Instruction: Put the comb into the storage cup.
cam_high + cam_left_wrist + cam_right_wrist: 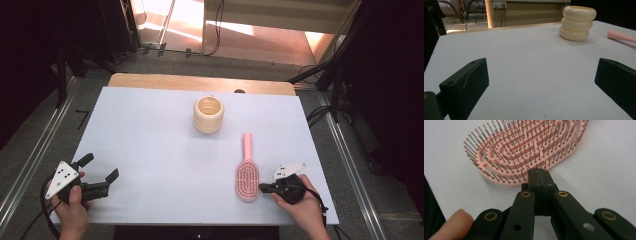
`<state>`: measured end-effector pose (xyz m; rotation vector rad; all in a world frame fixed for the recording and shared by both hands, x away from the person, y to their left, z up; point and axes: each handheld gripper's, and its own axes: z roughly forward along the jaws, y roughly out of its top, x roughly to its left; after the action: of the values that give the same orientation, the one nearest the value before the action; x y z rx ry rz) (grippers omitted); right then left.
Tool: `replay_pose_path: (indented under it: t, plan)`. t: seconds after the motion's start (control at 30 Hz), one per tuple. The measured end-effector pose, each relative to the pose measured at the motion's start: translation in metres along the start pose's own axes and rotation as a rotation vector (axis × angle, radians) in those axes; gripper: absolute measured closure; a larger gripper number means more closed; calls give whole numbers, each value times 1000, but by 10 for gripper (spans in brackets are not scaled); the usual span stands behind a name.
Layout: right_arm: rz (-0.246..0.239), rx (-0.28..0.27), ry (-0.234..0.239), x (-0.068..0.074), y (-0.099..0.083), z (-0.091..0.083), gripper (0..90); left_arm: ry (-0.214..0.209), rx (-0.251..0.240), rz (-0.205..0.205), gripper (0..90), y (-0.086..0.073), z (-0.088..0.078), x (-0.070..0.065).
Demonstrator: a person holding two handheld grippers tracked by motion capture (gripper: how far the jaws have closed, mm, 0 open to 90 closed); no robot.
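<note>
A pink hairbrush (246, 172) lies bristles up on the white table, its handle pointing to the far side. My right gripper (262, 188) is shut, with its tips at the right edge of the brush head. In the right gripper view the closed jaws (539, 171) meet just in front of the brush's (529, 147) outer bristles, with nothing between them. My left gripper (101, 167) rests open at the near left corner, holding nothing. Its wide-spread jaws (541, 82) frame bare table, with the pink handle (621, 37) off to the right.
A cream ribbed cup (208, 114) stands upright at the middle of the table's far half, also seen in the left gripper view (577, 23). The white sheet (150, 130) covers a wooden top whose far edge (200, 82) shows. Metal rails run along both sides.
</note>
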<state>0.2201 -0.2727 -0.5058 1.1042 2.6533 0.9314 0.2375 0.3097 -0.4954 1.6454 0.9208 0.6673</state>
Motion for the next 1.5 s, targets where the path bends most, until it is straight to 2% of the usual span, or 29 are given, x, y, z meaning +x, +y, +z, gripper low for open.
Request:
replay_pose_path:
  t: [0.27,0.5,0.53,0.73,1.2,1.3,1.33,1.37,1.4,1.43,1.47,1.5]
  plan:
    - [-69,23,43,16,21,15,878,1,0,-1,0,0,0,0]
    - [-129,37,56,29,41,29,878,-2,0,0,0,0,0,0]
    - [-153,38,63,32,47,33,878,-3,0,-1,0,0,0,0]
    - [-183,43,72,40,63,46,878,-5,-1,-2,0,0,0,0]
    - [-214,13,81,43,94,71,878,-5,-3,-5,0,0,0,0]
    - [-232,16,83,43,98,68,878,-6,-6,-7,0,0,0,1]
    - [-218,-20,129,40,99,58,878,-6,-7,-8,0,0,-1,1]
    - [-218,-20,129,40,99,58,878,-6,-7,-8,0,0,-1,1]
    - [-207,-50,148,37,99,51,878,-7,-7,-7,0,0,-1,1]
    - [-190,-66,148,33,100,45,878,-8,-6,-7,0,0,0,1]
    - [-169,-86,129,23,103,32,878,-8,-5,-3,0,0,0,0]
    - [-169,-86,129,23,103,32,878,-8,-5,-3,0,0,0,0]
